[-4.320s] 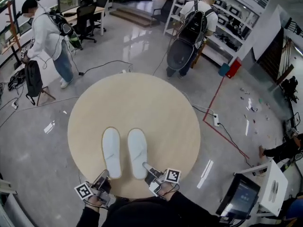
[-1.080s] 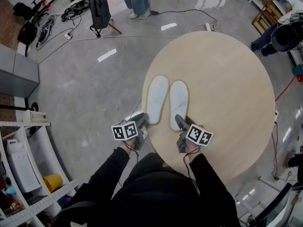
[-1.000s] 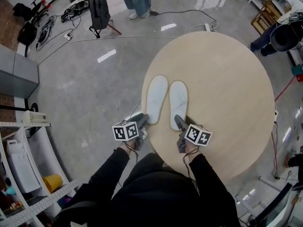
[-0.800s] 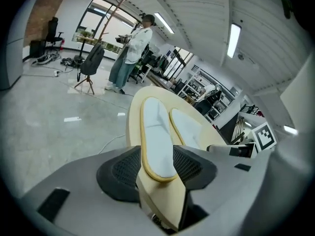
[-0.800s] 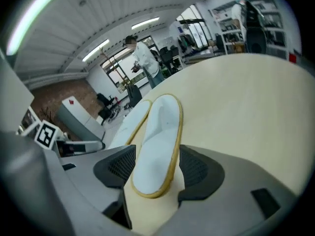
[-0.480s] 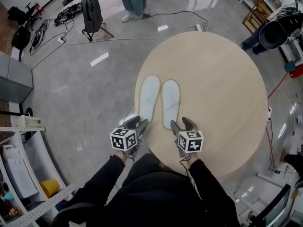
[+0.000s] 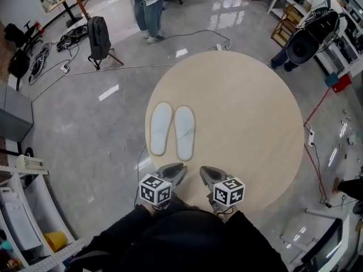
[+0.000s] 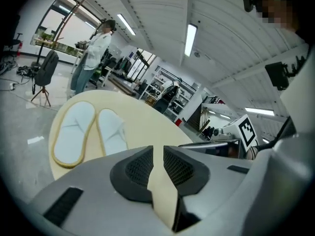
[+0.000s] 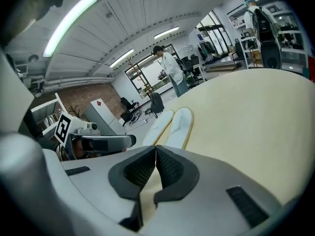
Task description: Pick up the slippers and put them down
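You have both slippers lying flat on the round table (image 7: 249,118), side by side and lengthwise away from you. Each is white with a thin pale-yellow edge running all round it. The left slipper (image 7: 160,128) sits just inside the table's left rim, its long side following the curve of that edge. The right slipper (image 7: 184,132) lies just beside it, toward the table's middle, with a narrow strip of tabletop showing between the two. Their near ends stop short of the table's near edge, and the right one reaches slightly closer to it.
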Tool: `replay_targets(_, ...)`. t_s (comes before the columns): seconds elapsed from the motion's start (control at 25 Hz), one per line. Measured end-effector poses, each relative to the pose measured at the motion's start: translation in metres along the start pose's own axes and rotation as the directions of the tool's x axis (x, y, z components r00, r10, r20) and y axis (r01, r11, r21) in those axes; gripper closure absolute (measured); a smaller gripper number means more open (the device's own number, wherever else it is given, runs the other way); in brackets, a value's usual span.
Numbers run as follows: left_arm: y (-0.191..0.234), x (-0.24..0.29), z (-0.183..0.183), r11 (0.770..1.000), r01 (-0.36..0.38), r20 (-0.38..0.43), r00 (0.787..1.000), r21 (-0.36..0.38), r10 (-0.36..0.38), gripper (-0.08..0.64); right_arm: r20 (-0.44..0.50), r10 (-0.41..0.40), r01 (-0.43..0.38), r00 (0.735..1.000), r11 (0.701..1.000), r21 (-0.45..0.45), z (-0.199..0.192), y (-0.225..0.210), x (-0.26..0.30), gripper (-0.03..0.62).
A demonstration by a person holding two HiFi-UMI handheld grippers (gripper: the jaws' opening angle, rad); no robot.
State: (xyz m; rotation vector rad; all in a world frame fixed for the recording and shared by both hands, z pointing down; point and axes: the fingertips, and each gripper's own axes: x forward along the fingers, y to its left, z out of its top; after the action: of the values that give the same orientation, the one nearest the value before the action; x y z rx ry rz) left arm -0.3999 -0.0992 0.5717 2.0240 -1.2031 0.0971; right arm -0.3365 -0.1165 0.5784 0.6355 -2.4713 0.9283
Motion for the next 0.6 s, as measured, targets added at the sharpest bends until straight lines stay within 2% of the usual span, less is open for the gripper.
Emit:
replay_targets(0.24, -0.078, 0.021, -0.037, 0.995, 0.058, -0.103, 0.993, 0.08, -0.05, 0.503, 0.003, 0.011, -0.011, 1.0, 0.999, 0.035, -0.026, -0.017, -0.064, 0.577)
replay_targets(0.36, -0.113, 0.031, -0.05, 0.992, 0.097, -0.137, 0.987, 0.082, -0.086, 0.502, 0.033, -0.005, 0.004, 0.999, 0.999, 0.043, -0.032, -0.027, -0.097, 0.577)
replay_targets(0.6, -0.155, 0.039, -0.06, 0.984, 0.124, -0.189, 0.977, 0.128, -0.098, 0.502, 0.116, 0.03, -0.033, 0.993, 0.999, 0.025, -0.032, -0.03, -0.131, 0.576)
